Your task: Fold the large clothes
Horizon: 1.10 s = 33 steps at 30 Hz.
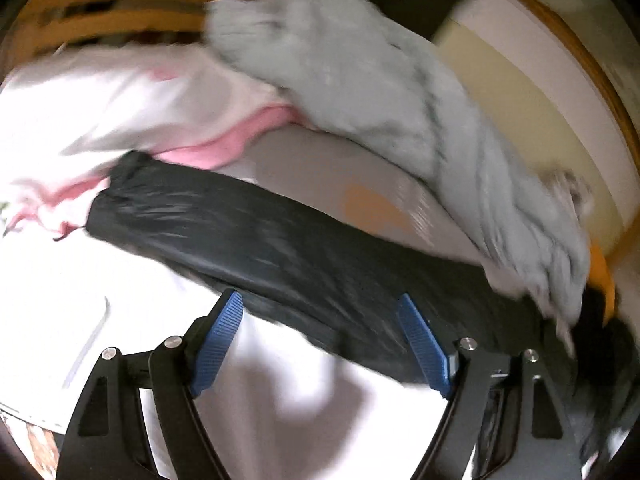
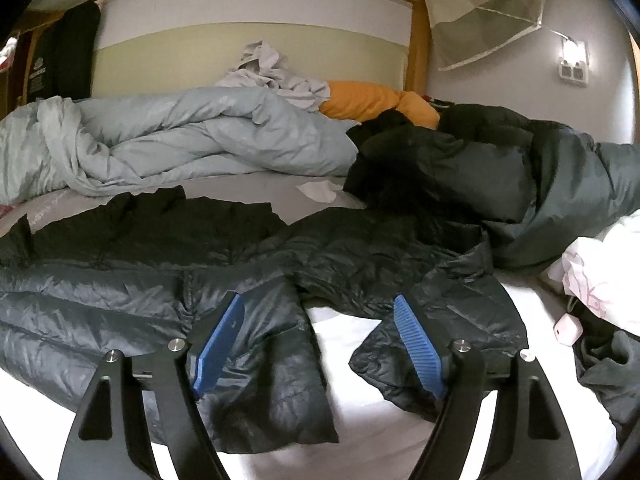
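Both grippers gaping, nothing clamped: left gripper point(image 1: 320, 340) over blurred jacket point(image 1: 280, 256) edge, right gripper point(image 2: 320, 340) above jacket point(image 2: 180, 280), spread flat on white sheet point(image 2: 348, 420).

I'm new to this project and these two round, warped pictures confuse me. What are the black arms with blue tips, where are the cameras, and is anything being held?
Each picture comes from a wide-angle camera on a hand-held gripper, looking along its jaws. The left gripper shows a blurred view; the right gripper a sharp one. Both stand open, holding nothing. On the white bed sheet lies a dark puffy quilted jacket, spread out. Behind it lie a crumpled pale blue duvet and an orange pillow.
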### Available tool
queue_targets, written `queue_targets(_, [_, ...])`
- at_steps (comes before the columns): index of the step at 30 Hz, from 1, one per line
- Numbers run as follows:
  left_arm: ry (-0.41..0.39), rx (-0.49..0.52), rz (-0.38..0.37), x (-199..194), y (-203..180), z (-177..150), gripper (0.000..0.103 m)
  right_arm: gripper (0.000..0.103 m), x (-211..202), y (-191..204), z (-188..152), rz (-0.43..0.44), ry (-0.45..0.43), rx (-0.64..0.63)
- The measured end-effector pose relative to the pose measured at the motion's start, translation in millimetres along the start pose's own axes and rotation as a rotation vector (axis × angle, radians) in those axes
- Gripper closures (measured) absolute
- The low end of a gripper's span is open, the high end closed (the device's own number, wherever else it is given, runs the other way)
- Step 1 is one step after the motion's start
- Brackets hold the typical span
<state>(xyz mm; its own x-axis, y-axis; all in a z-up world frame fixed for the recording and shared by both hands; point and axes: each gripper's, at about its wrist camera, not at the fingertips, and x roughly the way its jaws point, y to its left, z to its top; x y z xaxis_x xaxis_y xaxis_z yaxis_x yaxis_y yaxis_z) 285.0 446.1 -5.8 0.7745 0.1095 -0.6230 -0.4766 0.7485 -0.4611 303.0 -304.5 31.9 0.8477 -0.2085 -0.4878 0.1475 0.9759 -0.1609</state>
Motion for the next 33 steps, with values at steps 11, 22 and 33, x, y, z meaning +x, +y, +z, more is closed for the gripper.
queue_targets(11, [0.048, -0.143, 0.013, 32, 58, 11, 0.052, 0.024, 8, 14, -9, -0.01, 0.011, -0.039])
queue_targets(22, [0.008, 0.018, 0.059, 33, 14, 12, 0.1, 0.024, 7, 14, -9, 0.002, 0.011, -0.034])
queue_targets(33, [-0.143, 0.401, -0.343, -74, -197, -51, 0.1, 0.024, -7, 11, 2, 0.041, -0.009, 0.059])
